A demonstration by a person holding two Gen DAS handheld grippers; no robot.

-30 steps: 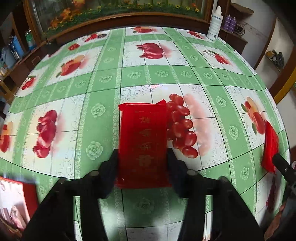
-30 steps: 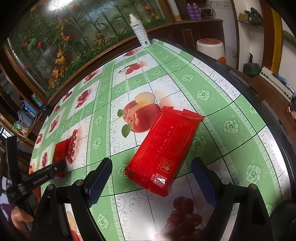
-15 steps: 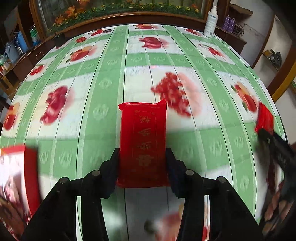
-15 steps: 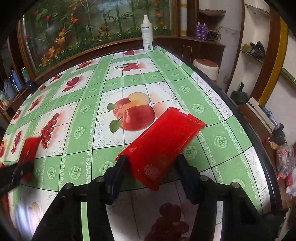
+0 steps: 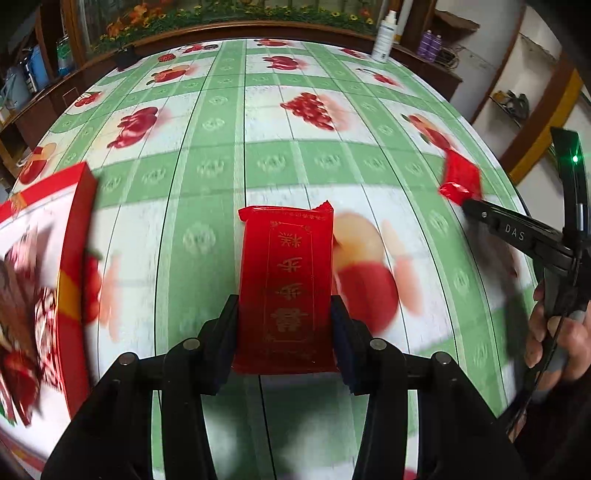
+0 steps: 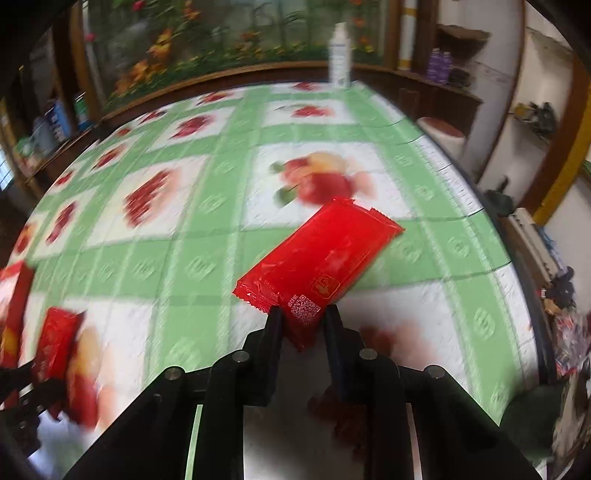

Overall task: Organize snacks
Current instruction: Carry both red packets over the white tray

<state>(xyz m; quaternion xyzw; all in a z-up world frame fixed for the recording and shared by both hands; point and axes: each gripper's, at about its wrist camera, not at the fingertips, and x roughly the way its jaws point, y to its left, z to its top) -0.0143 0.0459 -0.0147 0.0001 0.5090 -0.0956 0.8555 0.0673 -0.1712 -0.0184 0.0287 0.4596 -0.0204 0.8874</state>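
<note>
My left gripper [image 5: 284, 317] is shut on a red snack pack with gold lettering [image 5: 286, 277], held above the fruit-print tablecloth [image 5: 207, 173]. My right gripper [image 6: 302, 317] is shut on the corner of a second red snack pack [image 6: 325, 254], which sticks out tilted to the upper right. The right gripper with its pack [image 5: 460, 181] shows at the right of the left wrist view. The left gripper's pack [image 6: 55, 347] shows at the lower left of the right wrist view. A red and white snack box [image 5: 40, 280] lies at the left.
A white spray bottle [image 5: 384, 37] stands at the table's far edge, next to a wooden ledge with flowers [image 5: 221, 18]. The table's right edge [image 6: 517, 258] drops to a floor with clutter and shelves. A white stool [image 6: 443, 136] stands past that edge.
Both grippers have lifted their packs and swung left toward the snack box. The right gripper closed from open onto its pack. The box has come into the left wrist view.
</note>
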